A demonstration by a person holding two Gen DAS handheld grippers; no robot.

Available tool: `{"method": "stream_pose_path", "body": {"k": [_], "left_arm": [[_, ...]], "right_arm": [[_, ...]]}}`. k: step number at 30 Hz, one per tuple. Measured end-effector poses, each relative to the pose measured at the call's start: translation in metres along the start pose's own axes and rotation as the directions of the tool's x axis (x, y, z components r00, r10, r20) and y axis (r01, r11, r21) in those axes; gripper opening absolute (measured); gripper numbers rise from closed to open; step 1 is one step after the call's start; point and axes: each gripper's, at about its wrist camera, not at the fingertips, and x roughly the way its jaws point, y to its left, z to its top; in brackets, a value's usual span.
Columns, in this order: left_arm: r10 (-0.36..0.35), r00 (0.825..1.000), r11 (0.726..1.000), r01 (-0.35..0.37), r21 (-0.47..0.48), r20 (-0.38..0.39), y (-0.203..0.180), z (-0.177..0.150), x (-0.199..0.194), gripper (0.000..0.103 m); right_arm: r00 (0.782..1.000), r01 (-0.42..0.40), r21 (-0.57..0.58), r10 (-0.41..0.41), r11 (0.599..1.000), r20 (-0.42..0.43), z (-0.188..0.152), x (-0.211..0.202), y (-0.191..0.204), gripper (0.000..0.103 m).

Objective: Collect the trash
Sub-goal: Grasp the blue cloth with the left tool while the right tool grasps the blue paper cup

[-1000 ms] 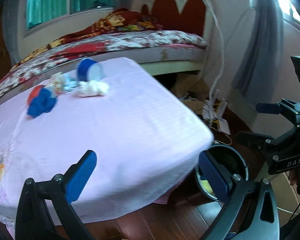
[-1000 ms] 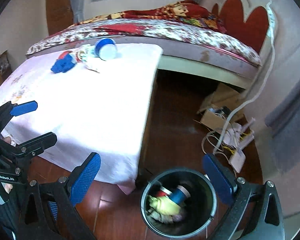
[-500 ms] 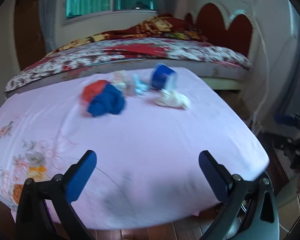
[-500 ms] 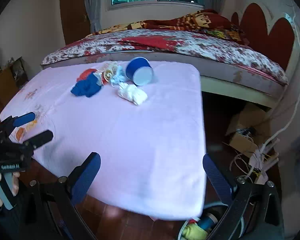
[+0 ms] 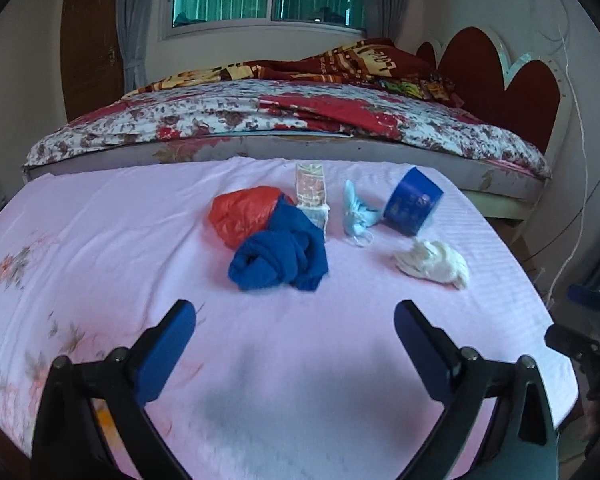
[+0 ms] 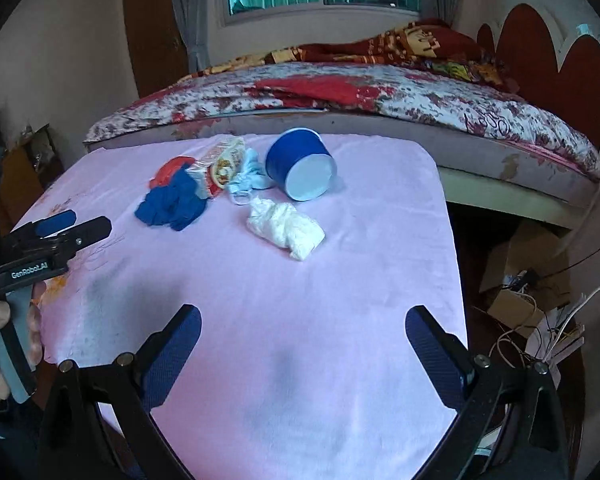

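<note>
both grippers, left gripper and right gripper, gape empty above pink sheet.

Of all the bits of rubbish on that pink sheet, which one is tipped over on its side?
The blue paper cup. It lies on its side with its white open mouth facing the right claw's camera; the other pieces are soft crumpled wads, bags and wrappers.
</note>
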Motion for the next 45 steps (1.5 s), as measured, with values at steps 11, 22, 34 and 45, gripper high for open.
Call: {"method": "stream_pose_path", "body": {"k": [11,22,34,45], "left_arm": [[0.034,0.998,0.999,-0.035,-0.018,-0.059,0.012,0.024,0.065,0.094],[0.041,0.992,0.999,-0.041,-0.001,-0.120,0.012,0.027,0.100,0.084],[0.019,0.992,1.000,-0.020,-0.009,-0.129,0.012,0.030,0.110,0.071],[-0.051,0.993,0.998,0.047,-0.045,-0.106,0.019,0.036,0.099,0.034]], "right_arm": [[1.000,0.029,-0.009,-0.029,1.000,-0.004,0.064,0.074,-0.012,0.103],[0.996,0.015,-0.093,-0.022,0.996,-0.082,0.109,0.169,0.002,0.103],[0.995,-0.027,-0.084,0.019,0.996,-0.100,0.133,0.209,0.002,0.084],[0.997,-0.040,-0.032,0.038,0.999,-0.073,0.117,0.174,0.003,0.079]]}}
